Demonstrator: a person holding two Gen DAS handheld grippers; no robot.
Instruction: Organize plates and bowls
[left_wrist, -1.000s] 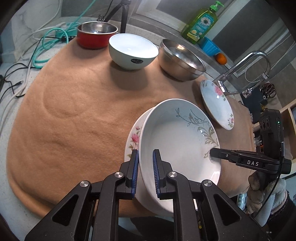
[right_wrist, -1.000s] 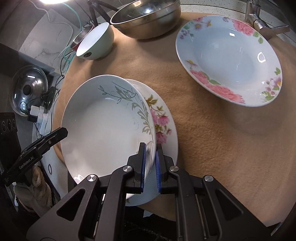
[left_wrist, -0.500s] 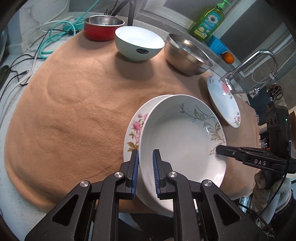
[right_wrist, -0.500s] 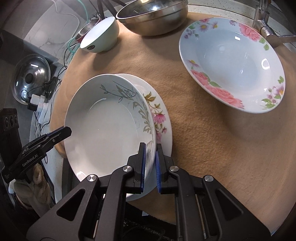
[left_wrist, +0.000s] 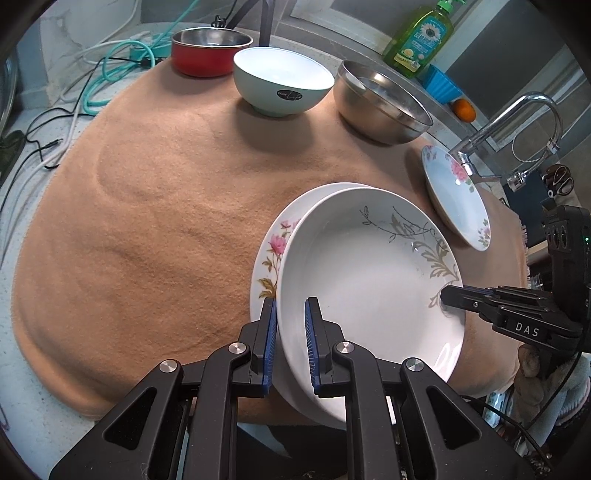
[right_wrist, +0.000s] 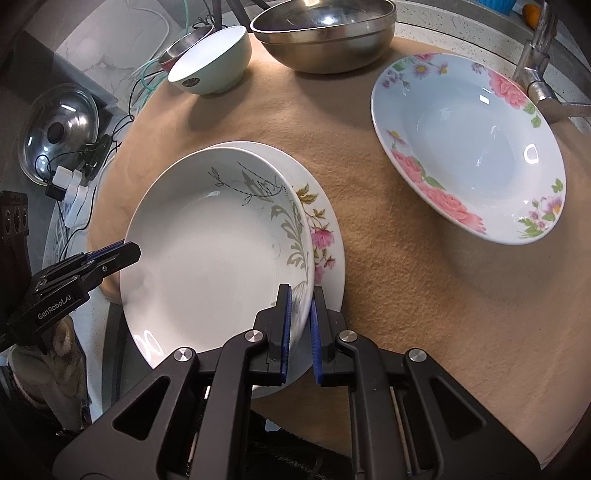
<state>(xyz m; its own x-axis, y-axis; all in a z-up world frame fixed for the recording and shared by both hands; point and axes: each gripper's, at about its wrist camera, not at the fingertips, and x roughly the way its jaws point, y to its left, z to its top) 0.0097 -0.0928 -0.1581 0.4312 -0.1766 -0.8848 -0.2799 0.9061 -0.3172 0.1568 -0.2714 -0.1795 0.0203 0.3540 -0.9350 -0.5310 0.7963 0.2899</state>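
Note:
A white deep plate with a grey leaf pattern (left_wrist: 369, 280) (right_wrist: 210, 254) is held over a pink-flowered plate (left_wrist: 269, 258) (right_wrist: 325, 236) on the tan cloth. My left gripper (left_wrist: 290, 321) is shut on the leaf plate's near rim. My right gripper (right_wrist: 300, 306) is shut on its opposite rim and shows in the left wrist view (left_wrist: 450, 295). The left gripper shows in the right wrist view (right_wrist: 125, 251). A rose-rimmed deep plate (right_wrist: 469, 147) (left_wrist: 454, 199) lies to the right near the faucet.
A mint bowl (left_wrist: 282, 85) (right_wrist: 210, 62), a steel bowl (left_wrist: 380, 103) (right_wrist: 325, 33) and a red pot (left_wrist: 210, 50) stand at the cloth's far edge. A faucet (left_wrist: 509, 122), soap bottle (left_wrist: 421, 40), cables (left_wrist: 92, 85) and a pot lid (right_wrist: 59, 125) surround the cloth (left_wrist: 147, 206).
Both grippers have carried the leaf plate a little lower and nearer over the flowered plate. Both grips are unchanged.

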